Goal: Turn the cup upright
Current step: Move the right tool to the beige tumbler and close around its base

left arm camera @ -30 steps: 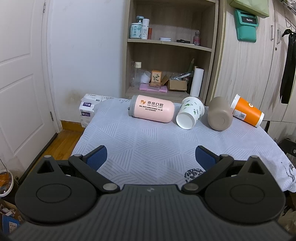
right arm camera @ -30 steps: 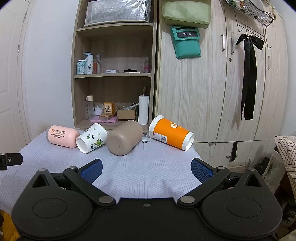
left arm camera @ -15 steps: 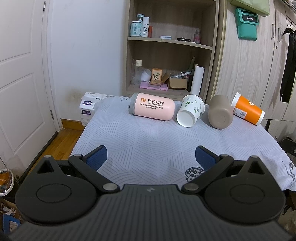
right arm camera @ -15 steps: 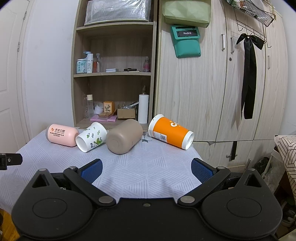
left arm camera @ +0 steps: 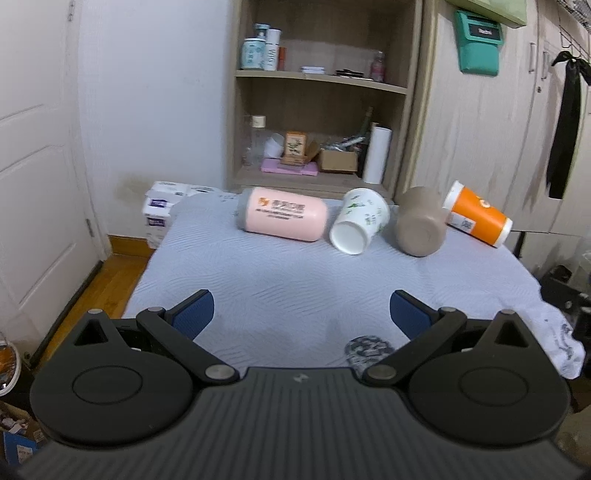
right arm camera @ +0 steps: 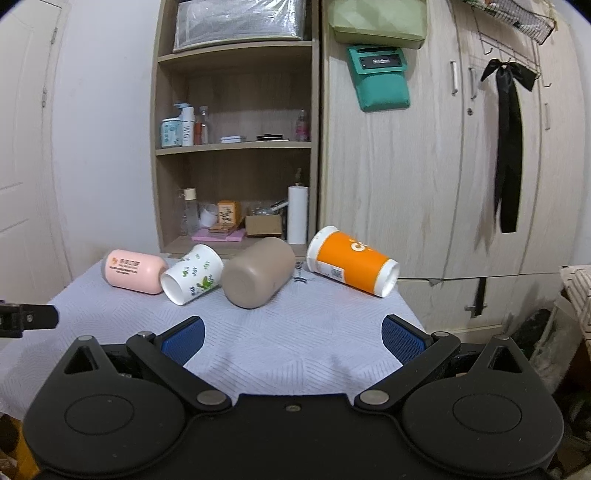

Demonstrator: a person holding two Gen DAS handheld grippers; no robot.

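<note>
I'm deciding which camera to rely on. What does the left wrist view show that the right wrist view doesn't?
Left only: white paneled door, wooden floor, stacked white tissue packs. Right only: plastic-wrapped bundle on the top shelf, black wire rack. Both: pink tumbler, white leaf-print paper cup, taupe mug and orange paper cup, all lying sideways on the pale blue tablecloth.

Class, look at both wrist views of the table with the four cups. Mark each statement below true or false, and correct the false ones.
1. All four cups lie on their sides. True.
2. The pink cup is at the right end of the row. False: the orange cup is; pink is at the left end.
3. The left gripper is open and empty. True.
4. The right gripper grips the brown cup. False: it is open, short of the cups.
5. The white cup lies between the pink and brown cups. True.
</note>
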